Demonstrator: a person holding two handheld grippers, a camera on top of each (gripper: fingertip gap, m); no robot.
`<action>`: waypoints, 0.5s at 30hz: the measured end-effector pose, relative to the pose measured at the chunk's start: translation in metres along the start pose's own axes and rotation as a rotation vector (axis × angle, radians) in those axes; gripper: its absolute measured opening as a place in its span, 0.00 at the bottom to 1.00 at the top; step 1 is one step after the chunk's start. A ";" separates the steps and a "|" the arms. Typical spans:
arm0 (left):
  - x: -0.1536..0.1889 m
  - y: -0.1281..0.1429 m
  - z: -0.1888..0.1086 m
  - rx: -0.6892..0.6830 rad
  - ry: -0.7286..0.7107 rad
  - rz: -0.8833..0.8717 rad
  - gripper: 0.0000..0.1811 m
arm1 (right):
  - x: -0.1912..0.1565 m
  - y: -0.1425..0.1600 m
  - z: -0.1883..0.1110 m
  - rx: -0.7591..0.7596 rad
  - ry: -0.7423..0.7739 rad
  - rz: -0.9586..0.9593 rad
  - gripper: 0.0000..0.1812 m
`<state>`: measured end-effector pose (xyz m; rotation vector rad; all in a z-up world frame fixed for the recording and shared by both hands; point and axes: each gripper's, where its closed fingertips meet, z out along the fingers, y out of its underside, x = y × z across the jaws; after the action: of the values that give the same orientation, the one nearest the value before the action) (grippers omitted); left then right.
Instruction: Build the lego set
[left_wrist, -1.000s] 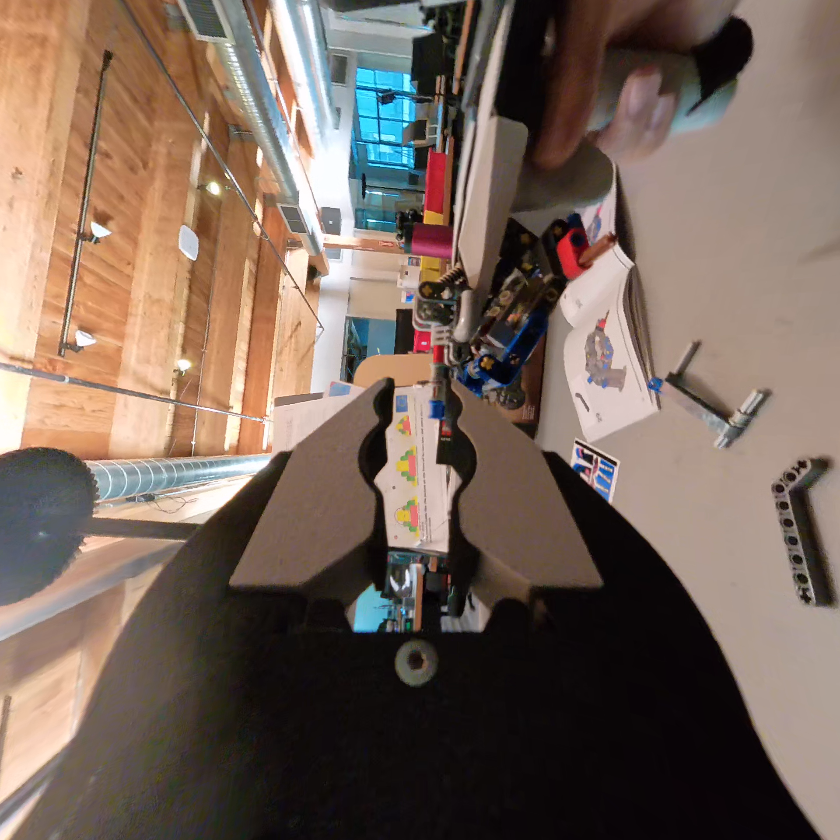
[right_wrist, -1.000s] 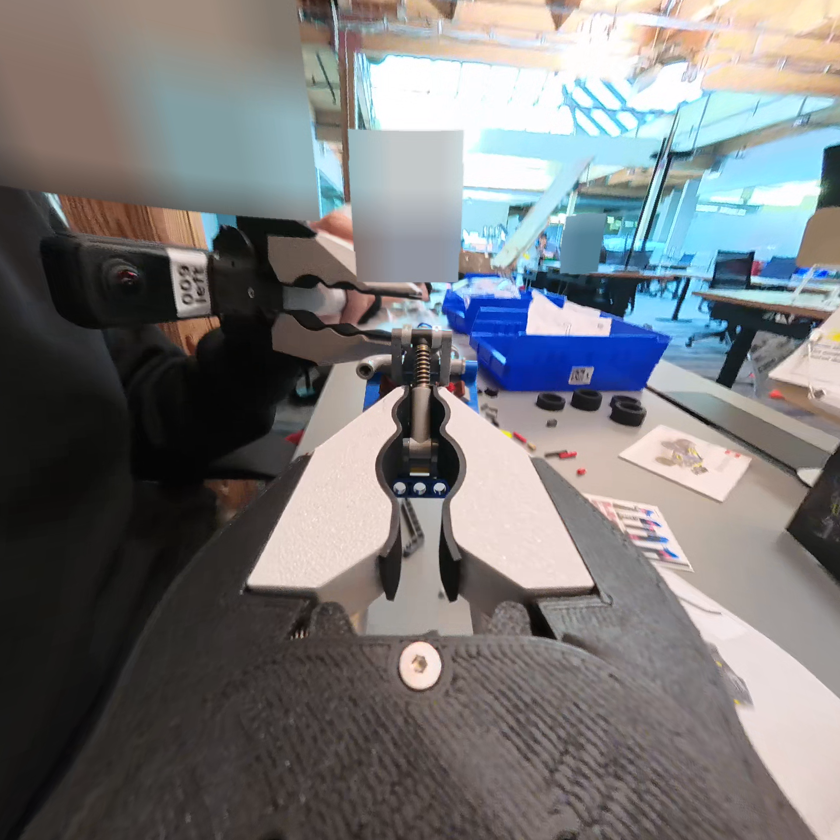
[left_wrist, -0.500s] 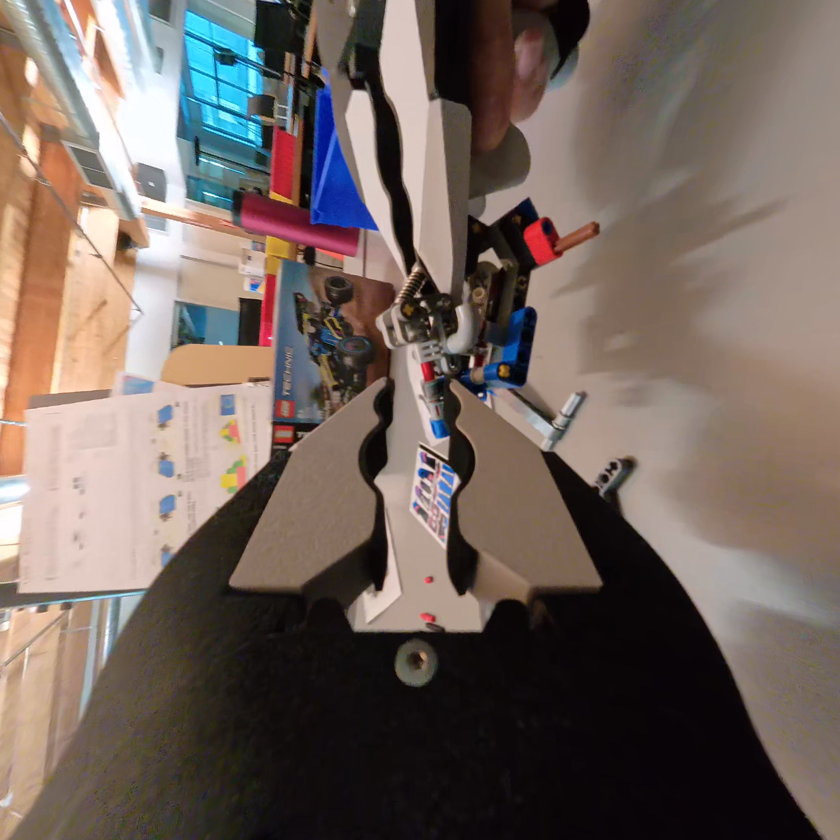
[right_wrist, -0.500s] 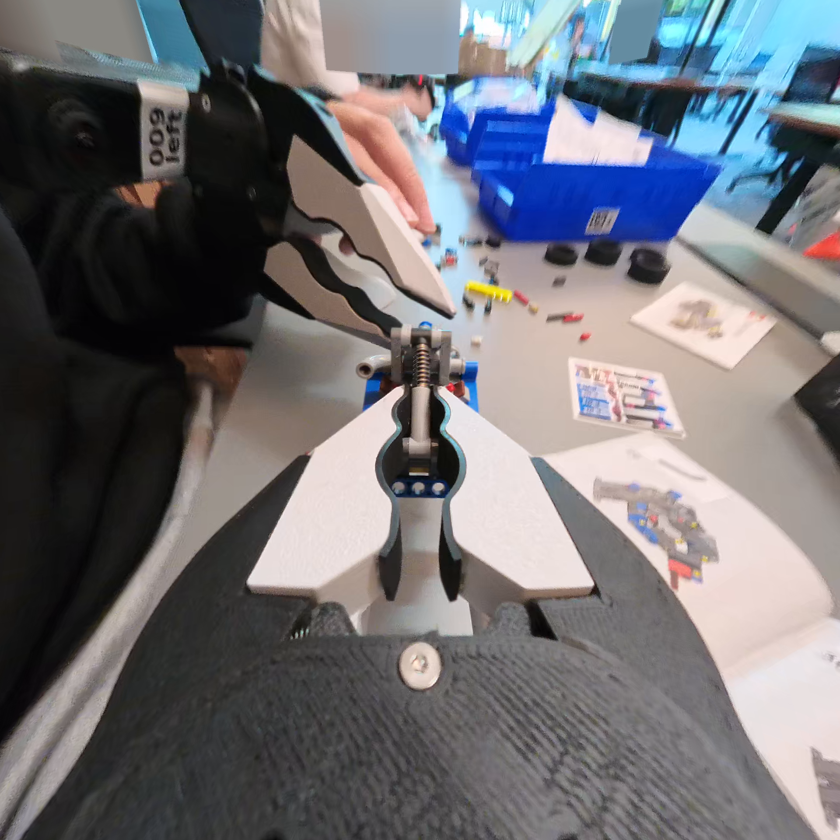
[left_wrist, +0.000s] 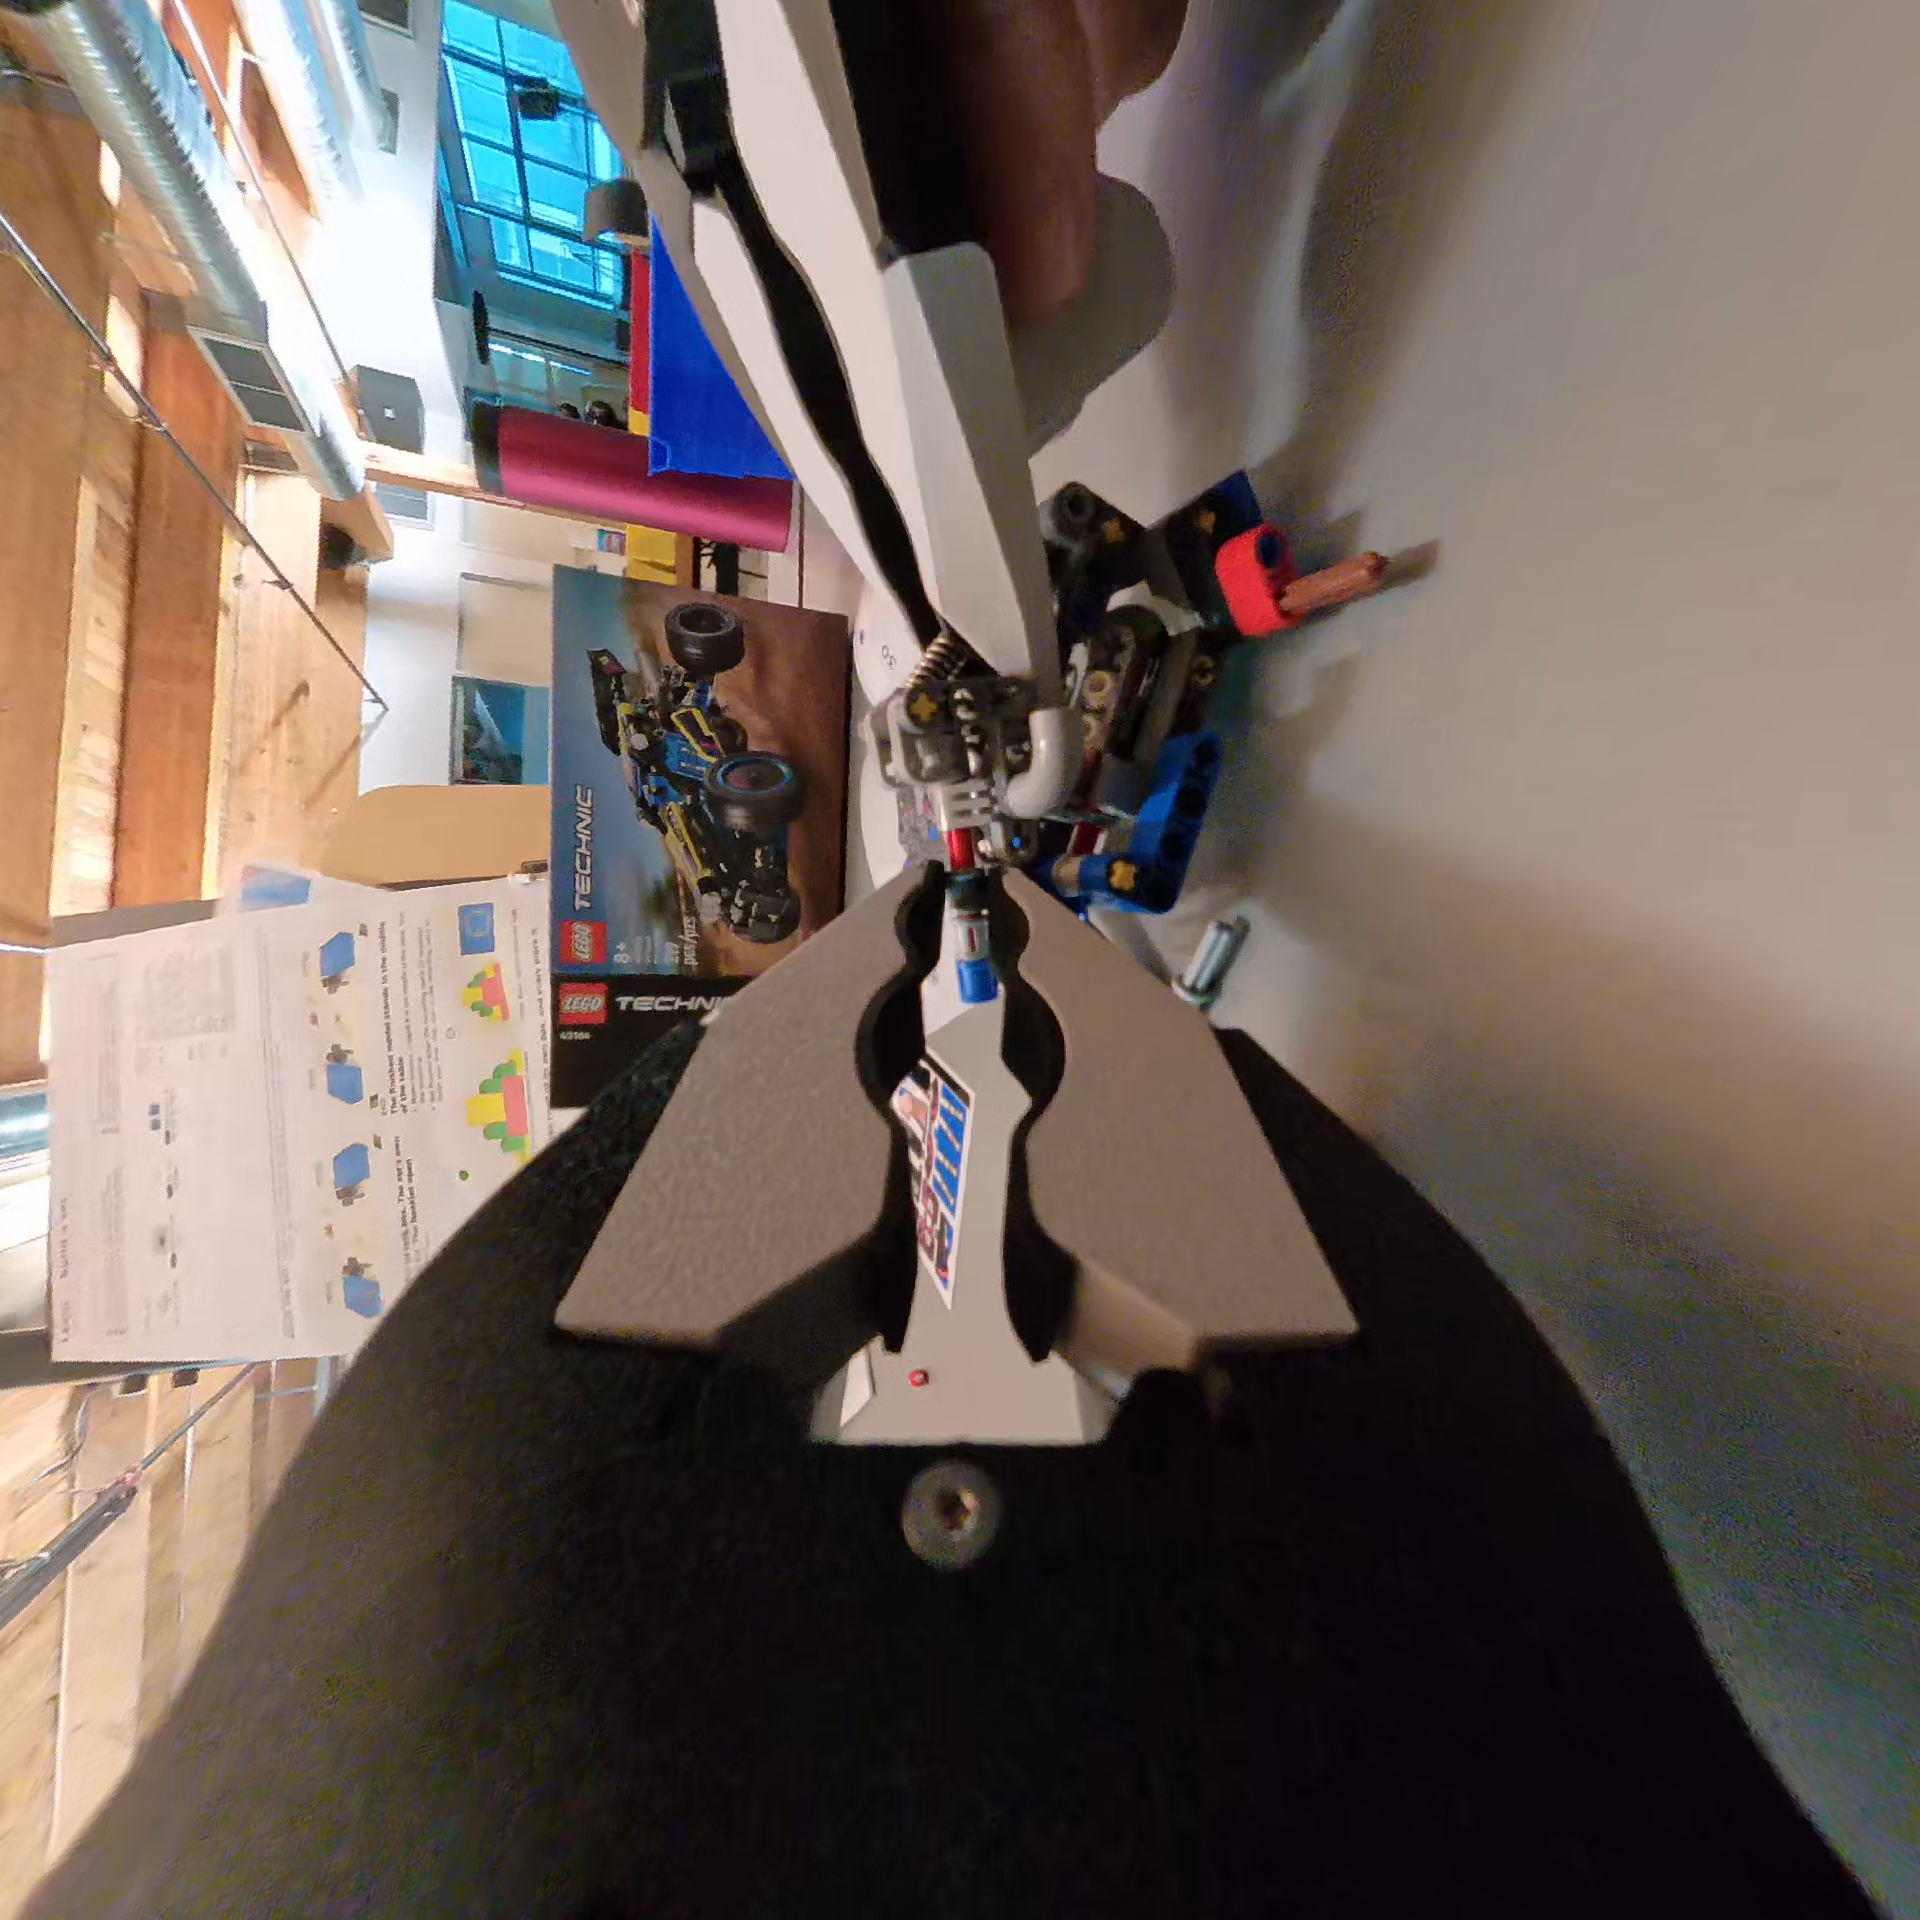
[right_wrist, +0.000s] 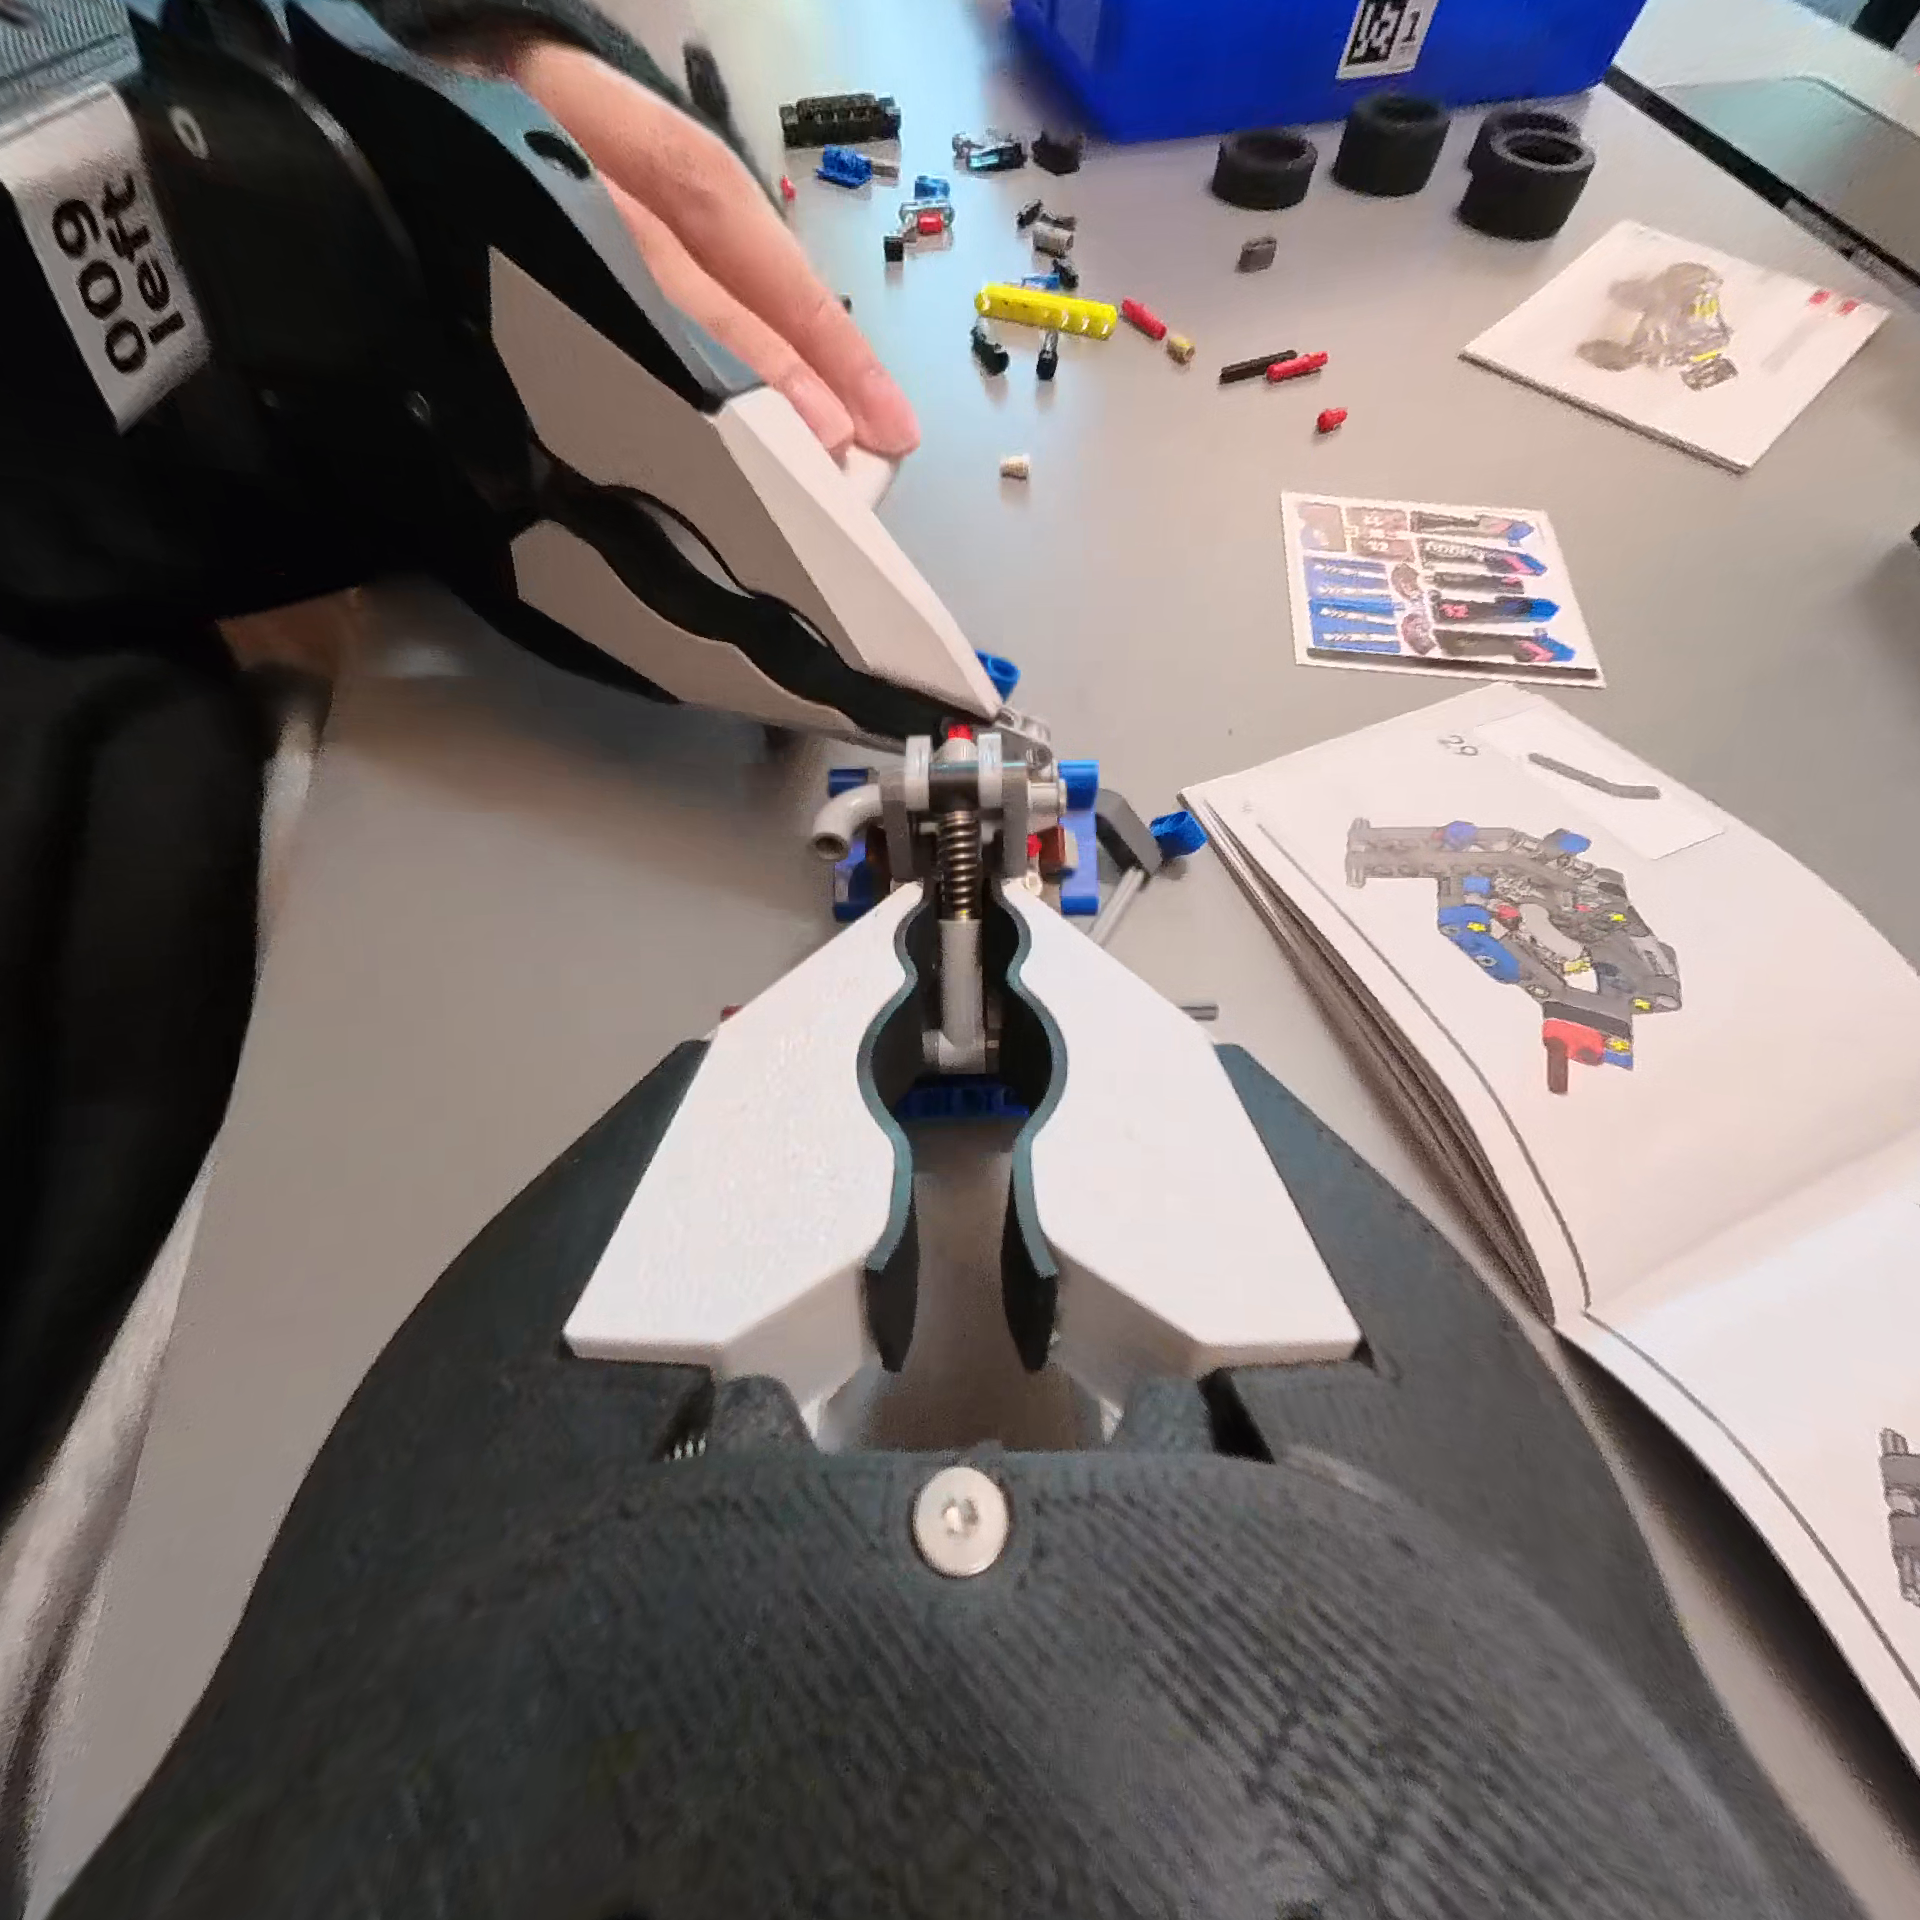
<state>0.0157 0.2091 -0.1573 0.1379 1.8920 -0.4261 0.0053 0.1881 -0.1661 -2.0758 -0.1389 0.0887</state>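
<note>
The part-built lego assembly (right_wrist: 971, 831), grey, blue and black with a spring shock absorber, sits at or just above the grey table (right_wrist: 520, 935). My right gripper (right_wrist: 961, 906) is shut on its grey shock absorber. My left gripper (right_wrist: 982, 717) comes in from the upper left with its tips closed on a small red pin (right_wrist: 961, 730) at the assembly's top. In the left wrist view, my left gripper (left_wrist: 961, 899) pinches a thin red-and-blue pin (left_wrist: 968, 940) sticking out of the assembly (left_wrist: 1132, 748). The right gripper (left_wrist: 997, 665) reaches down onto it from above.
An open instruction booklet (right_wrist: 1558, 987) lies right of the assembly, with a sticker sheet (right_wrist: 1439, 587) behind it. Loose parts (right_wrist: 1044, 307), black tyres (right_wrist: 1392, 145), a blue bin (right_wrist: 1247, 42) and a leaflet (right_wrist: 1673, 343) lie farther back. The lego box (left_wrist: 696, 790) stands nearby.
Both grippers have tilted down toward the table with the assembly between them. The left gripper's tips have moved from beside the assembly onto its top.
</note>
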 end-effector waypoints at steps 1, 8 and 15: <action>0.001 0.001 0.000 0.004 0.010 -0.012 0.03 | 0.001 0.000 0.001 -0.004 0.004 0.002 0.03; 0.005 0.006 0.000 -0.006 0.007 0.021 0.03 | 0.001 -0.001 0.006 -0.042 0.042 -0.045 0.03; 0.008 0.010 0.003 -0.054 -0.009 0.042 0.03 | 0.003 0.002 0.008 -0.079 0.064 -0.049 0.04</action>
<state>0.0189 0.2167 -0.1676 0.1393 1.8864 -0.3466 0.0079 0.1942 -0.1717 -2.1504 -0.1567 -0.0132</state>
